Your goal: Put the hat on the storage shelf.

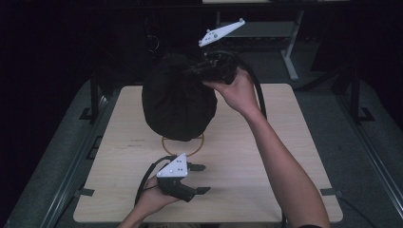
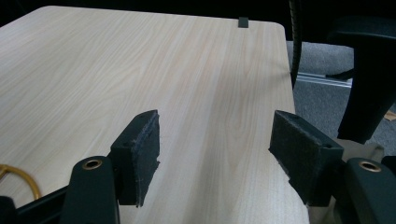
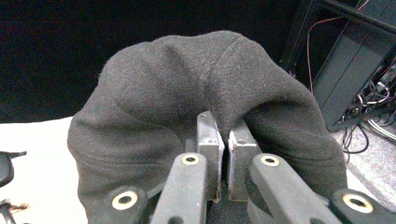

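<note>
hanging off the right gripper (image 1: 209,71), a black cloth bag (image 1: 178,102) is held up over the far middle of the table (image 1: 285,142), its rounded bottom just above the wood or barely grazing it; from the high view i cannot tell which. in the right gripper view the two jaws are pressed together with a fold of the bag (image 3: 187,93) pinched between them, and the dark fabric bulges up and around them. under the bag's lower edge a thin gold ring (image 1: 183,145) lies flat on the table, its far half hidden by the cloth; a short arc of it (image 2: 18,179) shows at the bottom left corner of the left gripper view.

the left gripper (image 1: 199,178) is held low near the front edge of the table, well apart from the bag, its jaws standing wide with nothing between them but bare wood.

there is one bag, one ring, two grippers and one table. the right half of the tabletop is open wood out to its rounded corners, and so is the front strip to the right of the left gripper. beyond the table the room is dark; a grey desk frame (image 1: 285,47) and some cables (image 3: 369,116) are dimly visible, the rest too dark to make out. both forearms are cut off at the bottom of the high view.
</note>
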`<state>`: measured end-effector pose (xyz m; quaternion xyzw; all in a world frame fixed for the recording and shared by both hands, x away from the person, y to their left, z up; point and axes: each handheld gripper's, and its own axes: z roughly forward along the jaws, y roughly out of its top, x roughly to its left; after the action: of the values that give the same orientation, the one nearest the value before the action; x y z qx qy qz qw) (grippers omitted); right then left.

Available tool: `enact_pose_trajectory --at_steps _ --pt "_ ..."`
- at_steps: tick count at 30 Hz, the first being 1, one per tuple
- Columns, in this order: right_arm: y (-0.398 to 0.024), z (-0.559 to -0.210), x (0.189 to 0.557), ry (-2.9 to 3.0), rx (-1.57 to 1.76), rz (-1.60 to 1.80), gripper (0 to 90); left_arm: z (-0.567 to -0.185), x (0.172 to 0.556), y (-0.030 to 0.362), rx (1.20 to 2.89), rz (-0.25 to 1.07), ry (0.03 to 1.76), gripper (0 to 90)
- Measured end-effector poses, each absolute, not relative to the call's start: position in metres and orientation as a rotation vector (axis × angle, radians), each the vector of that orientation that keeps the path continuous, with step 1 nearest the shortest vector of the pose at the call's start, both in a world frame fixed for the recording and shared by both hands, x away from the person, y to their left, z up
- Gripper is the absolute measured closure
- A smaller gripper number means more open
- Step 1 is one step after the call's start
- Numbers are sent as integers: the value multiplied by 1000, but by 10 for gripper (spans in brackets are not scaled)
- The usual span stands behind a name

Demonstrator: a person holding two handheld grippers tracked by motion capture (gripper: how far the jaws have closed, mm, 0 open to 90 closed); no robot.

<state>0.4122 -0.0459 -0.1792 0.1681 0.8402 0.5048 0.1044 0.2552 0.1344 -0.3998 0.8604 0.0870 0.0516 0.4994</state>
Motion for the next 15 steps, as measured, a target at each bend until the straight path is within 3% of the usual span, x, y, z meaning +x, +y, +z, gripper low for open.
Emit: enact_pose_trajectory --at_steps 15 --pt "-11 -185 440 2517 538 1435 863 -396 255 133 2070 133 179 321"
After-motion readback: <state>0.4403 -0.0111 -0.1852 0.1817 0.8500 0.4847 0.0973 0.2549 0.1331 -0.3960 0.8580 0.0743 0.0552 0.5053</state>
